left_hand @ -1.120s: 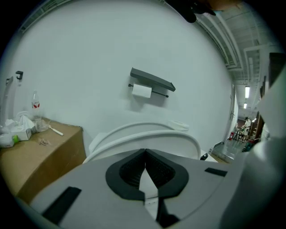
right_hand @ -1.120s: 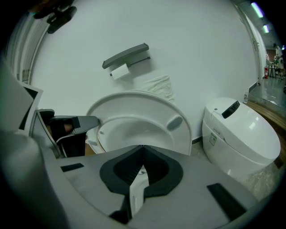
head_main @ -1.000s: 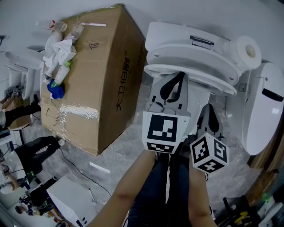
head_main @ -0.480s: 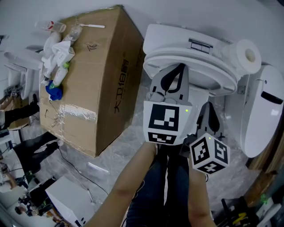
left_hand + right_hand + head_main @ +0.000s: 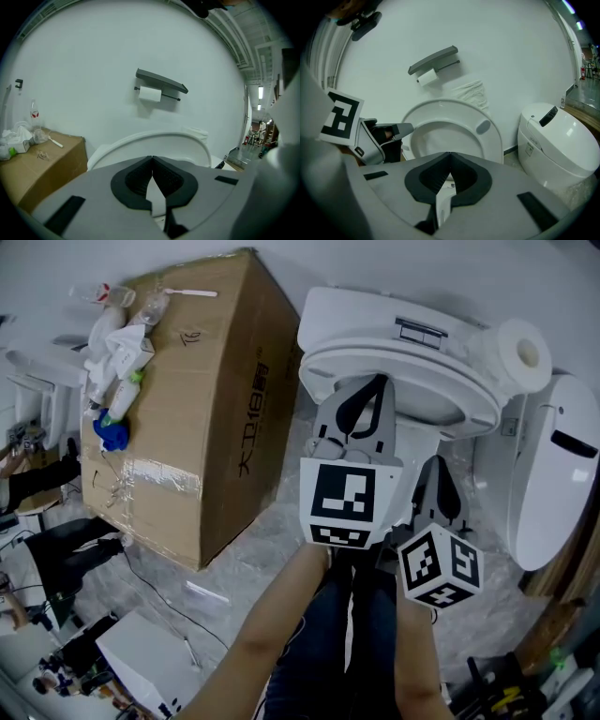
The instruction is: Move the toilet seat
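Ahead, left tool (image 5: 378, 381) shut, tip at toilet seat (image 5: 459, 401).

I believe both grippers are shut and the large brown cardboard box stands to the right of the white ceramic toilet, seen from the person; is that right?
Not quite: the large brown cardboard box stands to the left of the white ceramic toilet, as the head view shows. The rest holds: the left gripper and the right gripper are both shut.

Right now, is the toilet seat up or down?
Up: the toilet seat stands raised, its underside and a grey bumper facing the right gripper view. Whether it rests fully back, I cannot tell.
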Action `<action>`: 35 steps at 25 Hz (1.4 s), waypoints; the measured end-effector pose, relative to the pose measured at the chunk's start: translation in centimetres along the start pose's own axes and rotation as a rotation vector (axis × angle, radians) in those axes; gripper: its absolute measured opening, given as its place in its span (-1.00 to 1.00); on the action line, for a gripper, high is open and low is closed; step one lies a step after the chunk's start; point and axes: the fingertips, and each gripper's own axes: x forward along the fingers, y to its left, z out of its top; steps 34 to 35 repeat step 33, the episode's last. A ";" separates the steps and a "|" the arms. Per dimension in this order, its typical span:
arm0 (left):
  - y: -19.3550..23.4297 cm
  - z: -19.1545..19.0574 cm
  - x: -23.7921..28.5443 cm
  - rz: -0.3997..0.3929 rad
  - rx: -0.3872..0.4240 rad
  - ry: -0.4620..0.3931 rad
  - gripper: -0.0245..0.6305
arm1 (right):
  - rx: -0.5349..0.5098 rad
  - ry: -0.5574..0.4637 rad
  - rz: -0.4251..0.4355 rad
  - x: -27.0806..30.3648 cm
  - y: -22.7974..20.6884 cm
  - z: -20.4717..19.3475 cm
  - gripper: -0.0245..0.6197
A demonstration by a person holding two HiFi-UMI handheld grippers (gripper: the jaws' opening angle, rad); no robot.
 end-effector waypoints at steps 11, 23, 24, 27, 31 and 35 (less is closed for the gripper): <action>-0.3 -7.3 -4.5 0.034 -0.035 0.126 -0.88 | -0.067 0.008 0.028 -1.2 0.7 -1.4 -0.88; -1.2 -9.8 -10.2 0.048 -0.082 0.142 -0.88 | -0.121 -0.012 0.023 -4.7 2.1 -3.3 -0.88; -1.2 -9.7 -10.7 0.049 -0.082 0.138 -0.88 | -0.127 -0.013 0.024 -5.0 2.3 -3.4 -0.88; -1.3 -9.2 -12.0 0.048 -0.079 0.126 -0.88 | -0.142 -0.009 0.023 -6.1 2.7 -3.8 -0.88; -1.9 -8.6 -14.6 0.051 -0.090 0.131 -0.88 | -0.155 0.014 0.023 -8.3 3.5 -4.4 -0.88; -2.3 -8.2 -16.0 0.052 -0.098 0.134 -0.88 | -0.164 0.023 0.025 -9.6 4.0 -4.5 -0.88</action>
